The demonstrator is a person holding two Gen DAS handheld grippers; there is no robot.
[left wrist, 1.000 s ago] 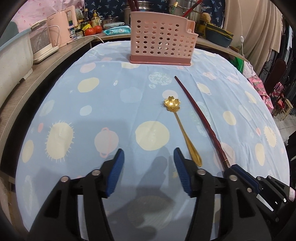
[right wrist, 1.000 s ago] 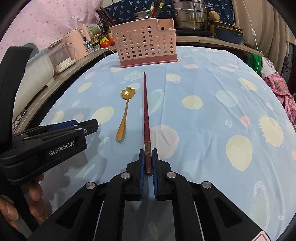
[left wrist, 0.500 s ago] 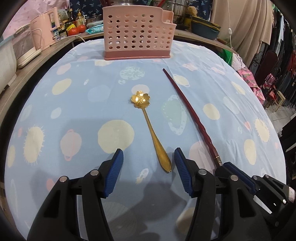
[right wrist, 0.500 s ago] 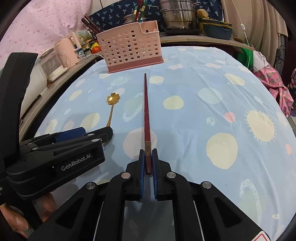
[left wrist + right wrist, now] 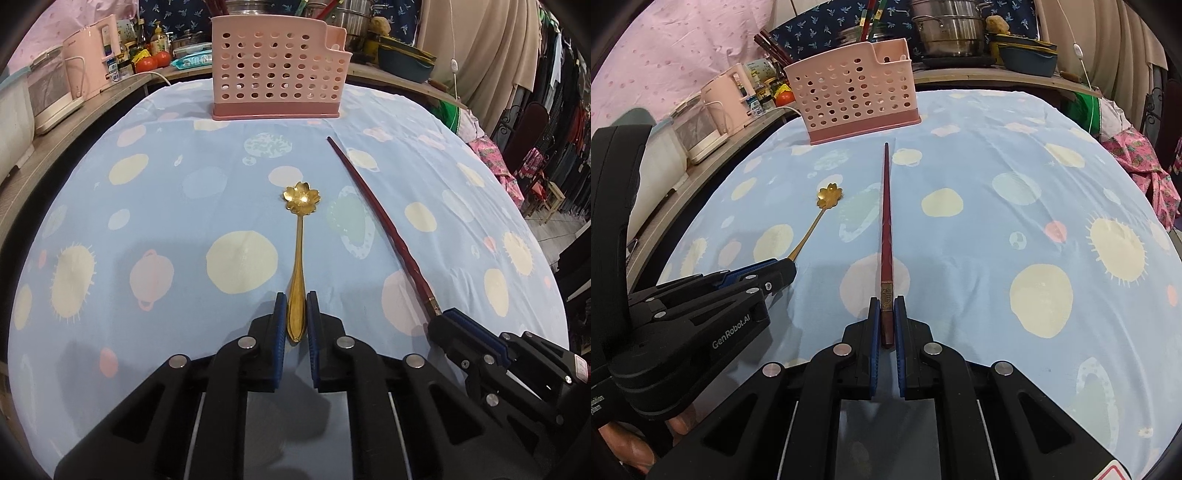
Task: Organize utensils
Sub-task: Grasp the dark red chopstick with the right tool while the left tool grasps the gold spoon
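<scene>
- Left gripper (image 5: pixel 296 317): blue pads are closed against the handle end of the gold spoon (image 5: pixel 298 254), which is laid flat on the tablecloth (image 5: pixel 129 302), flower-shaped bowl pointed toward the pink utensil basket (image 5: pixel 279 70).
- Right gripper (image 5: pixel 886 325): clamped on the thick end of the dark red chopsticks (image 5: pixel 886 229) — tips are aimed at the basket, just short of its base.
- Spoon and chopsticks are seen side by side, apart; basket is stood at the table's far edge.

Gold flower-bowled spoon (image 5: pixel 298 254) and dark red chopstick (image 5: pixel 886 236) lie flat before the upright pink perforated caddy (image 5: pixel 277 70).
</scene>
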